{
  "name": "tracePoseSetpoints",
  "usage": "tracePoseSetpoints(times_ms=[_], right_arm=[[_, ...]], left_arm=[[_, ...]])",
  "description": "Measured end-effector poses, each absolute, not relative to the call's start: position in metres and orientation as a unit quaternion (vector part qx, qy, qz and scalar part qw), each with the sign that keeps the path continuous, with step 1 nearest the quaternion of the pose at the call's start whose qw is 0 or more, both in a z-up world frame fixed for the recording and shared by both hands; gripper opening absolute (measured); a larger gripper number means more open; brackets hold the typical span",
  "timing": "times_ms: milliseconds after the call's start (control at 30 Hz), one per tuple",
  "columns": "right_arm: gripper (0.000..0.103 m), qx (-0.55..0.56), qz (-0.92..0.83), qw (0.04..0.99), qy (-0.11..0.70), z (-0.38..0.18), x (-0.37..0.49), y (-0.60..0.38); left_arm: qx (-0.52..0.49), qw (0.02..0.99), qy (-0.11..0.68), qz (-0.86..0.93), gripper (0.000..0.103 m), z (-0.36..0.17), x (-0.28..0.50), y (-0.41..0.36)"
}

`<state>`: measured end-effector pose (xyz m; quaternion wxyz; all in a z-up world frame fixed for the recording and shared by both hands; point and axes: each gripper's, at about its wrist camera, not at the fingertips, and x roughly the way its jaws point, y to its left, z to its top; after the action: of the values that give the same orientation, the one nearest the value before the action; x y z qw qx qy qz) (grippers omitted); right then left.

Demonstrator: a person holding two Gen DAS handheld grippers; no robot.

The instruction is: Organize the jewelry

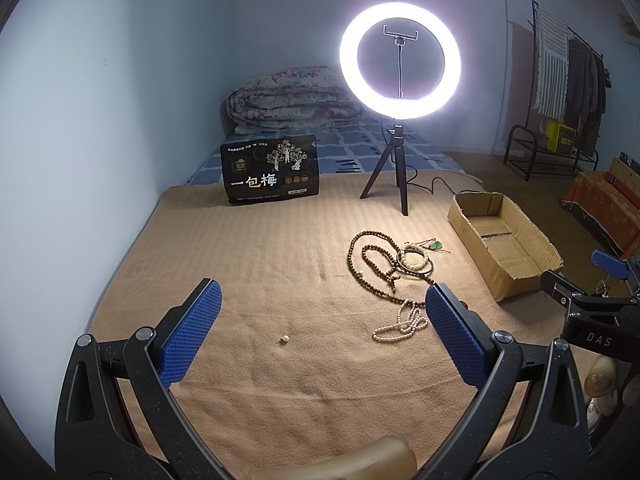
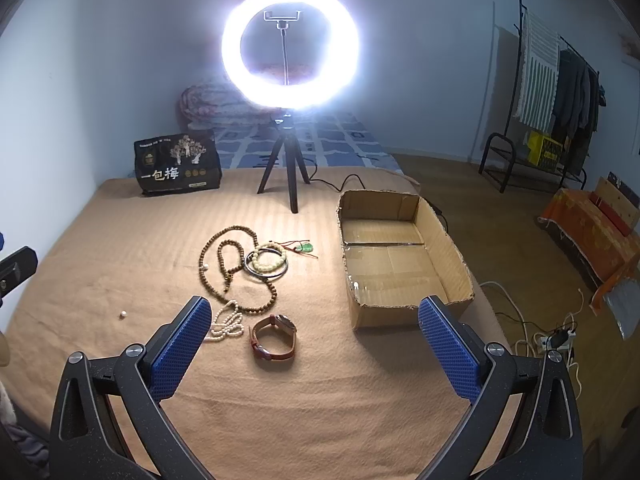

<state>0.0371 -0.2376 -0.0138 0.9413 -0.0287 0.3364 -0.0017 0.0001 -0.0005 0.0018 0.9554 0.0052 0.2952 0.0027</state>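
Note:
Jewelry lies on a tan blanket (image 2: 120,260): a long brown bead necklace (image 2: 224,264), a pale bead bracelet (image 2: 267,258) inside a dark bangle, a green pendant (image 2: 306,247), a white pearl strand (image 2: 228,326), a brown leather watch (image 2: 276,340) and a loose pearl (image 2: 123,314). An open empty cardboard box (image 2: 400,256) stands to the right. My right gripper (image 2: 316,340) is open, with the watch between its fingers. My left gripper (image 1: 324,320) is open and empty above the blanket, near the loose pearl (image 1: 285,338) and the pearl strand (image 1: 400,324).
A lit ring light on a black tripod (image 2: 290,176) stands behind the jewelry with its cable trailing right. A black snack bag (image 2: 178,164) stands at the back left. A folded quilt (image 1: 288,96) lies behind. A clothes rack (image 2: 552,92) and floor cables (image 2: 532,328) are to the right.

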Motion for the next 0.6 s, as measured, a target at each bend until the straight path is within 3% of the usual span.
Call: tracePoseSetpoints(times_ms=[600], right_arm=[[0.103,-0.009,0.011,0.936,0.351,-0.023,0.056,-0.239]], left_arm=[[0.000,0.950,0.311,0.022,0.103,-0.007,0.013,0.012]])
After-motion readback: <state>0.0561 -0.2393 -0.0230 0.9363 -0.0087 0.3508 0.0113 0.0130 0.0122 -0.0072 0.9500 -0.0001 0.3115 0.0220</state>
